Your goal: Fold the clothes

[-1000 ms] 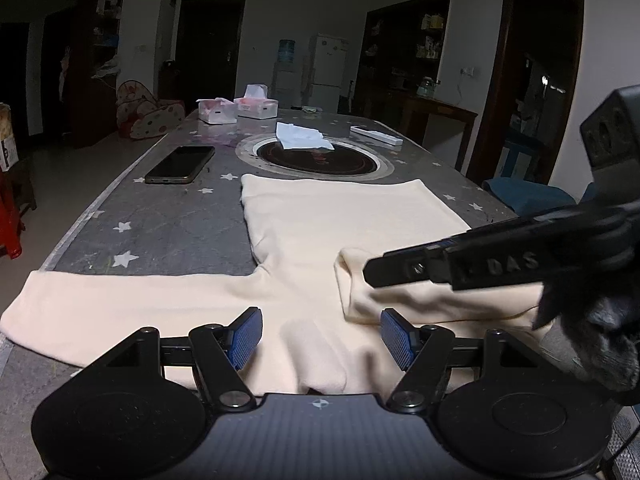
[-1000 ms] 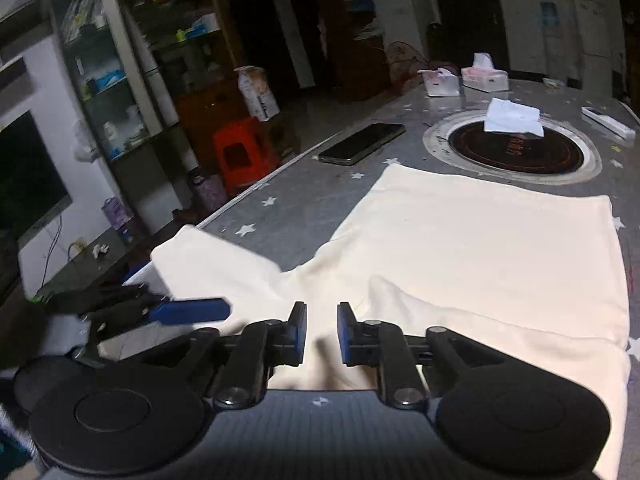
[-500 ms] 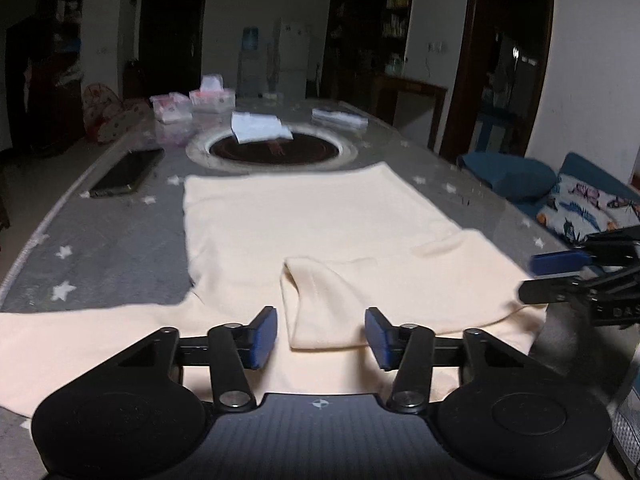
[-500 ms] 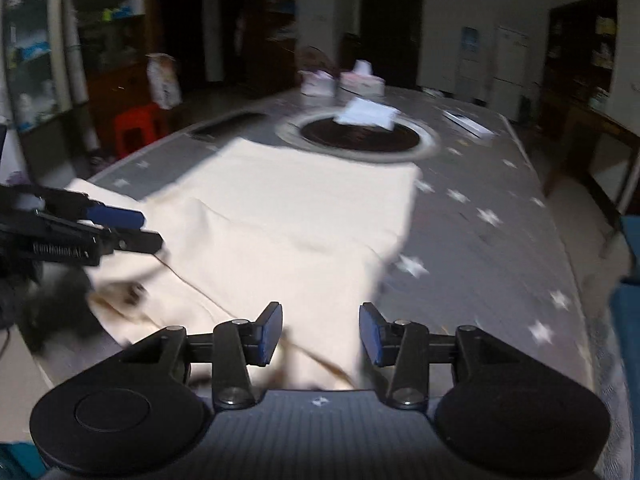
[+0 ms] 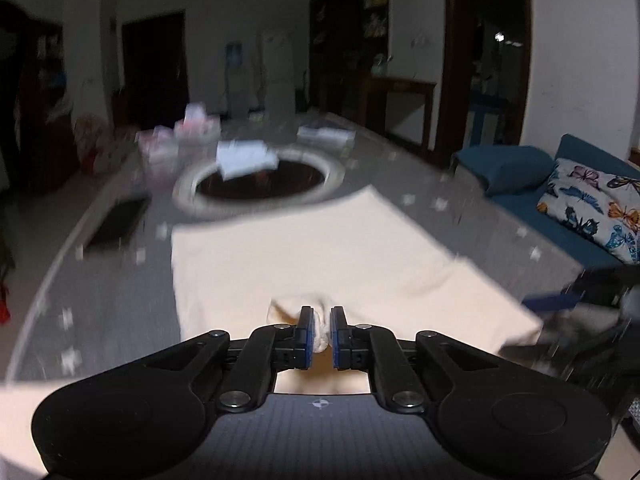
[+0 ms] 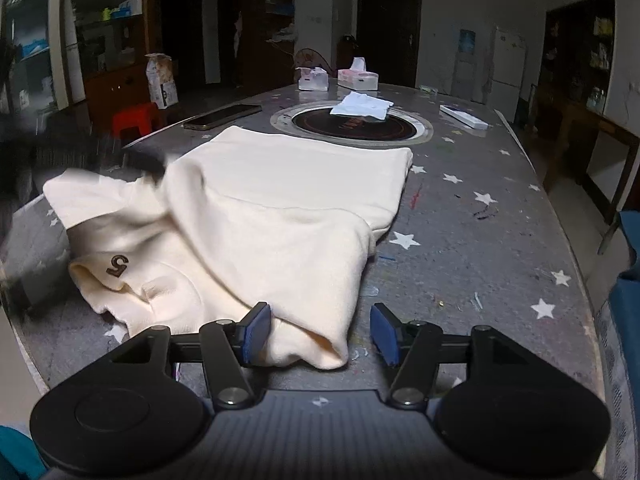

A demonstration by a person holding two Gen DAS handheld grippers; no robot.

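Note:
A cream long-sleeved garment (image 5: 320, 248) lies spread on the grey star-patterned table (image 6: 480, 240). My left gripper (image 5: 320, 322) is closing, and its blue pads pinch a small bunch of cream cloth near the garment's near edge. In the right wrist view the garment (image 6: 280, 208) has one sleeve folded over its body and a small "5" mark on the near left part. My right gripper (image 6: 320, 316) is opening. The folded sleeve end lies between its wide-apart pads, which do not press on it. The right gripper (image 5: 560, 304) also shows blurred at the right of the left wrist view.
Past the garment is a round black hob (image 6: 352, 124) with a white tissue (image 6: 362, 106) on it. A phone (image 6: 222, 116), two tissue boxes (image 6: 358, 76) and a white flat box (image 6: 462, 116) lie farther back. A blue sofa with a butterfly cushion (image 5: 592, 204) stands beside the table.
My left gripper went from wide open to pinched on the cream cloth and shifted across the garment. My right gripper swung to the garment's right side and spread its jaws around the folded sleeve end.

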